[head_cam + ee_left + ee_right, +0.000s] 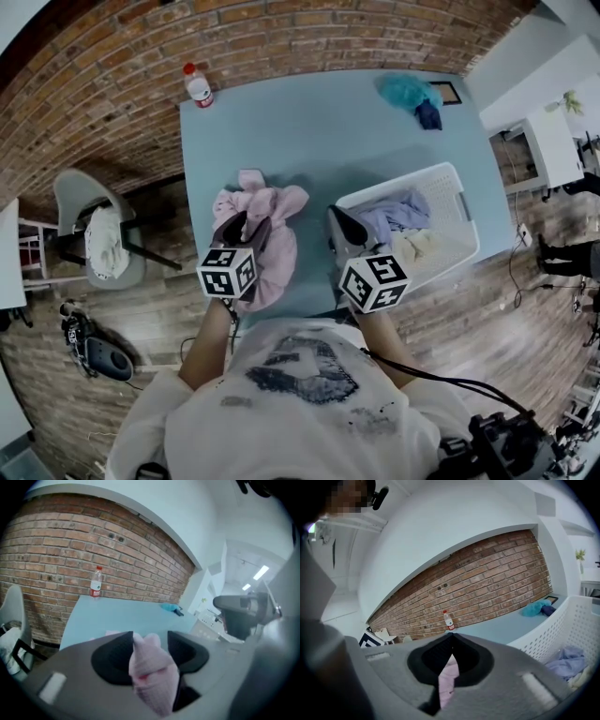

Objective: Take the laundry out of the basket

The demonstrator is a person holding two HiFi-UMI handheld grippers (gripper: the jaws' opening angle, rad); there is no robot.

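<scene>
**Pink cloth out on the bench, more laundry in the basket**

A person stands at a pale blue bench point(309, 122) with a claw in each hand. A crumpled pink cloth point(281, 211) lies on the bench just left of the white basket point(464, 234). The left claw point(242, 225) sits over the cloth. Seen along its own jaws, the left claw point(149, 651) is narrowly parted, with a thick bunch of the pink cloth point(152, 667) standing up between the pads and pressed on both sides. The right claw point(342, 225) hangs at the basket's near left corner. Its own view shows the right claw point(451, 660) closed at the tips, pinching a thin strip of pink cloth point(449, 677). Inside the basket lie a lavender piece point(398, 214) and a cream piece point(417, 246). At the bench's far edge stands a bottle point(198, 86) with a red cap. A teal cloth point(408, 91) lies at the far right corner. A chair point(94, 234) draped with white fabric stands on the wooden floor to the left, before a brick wall.
</scene>
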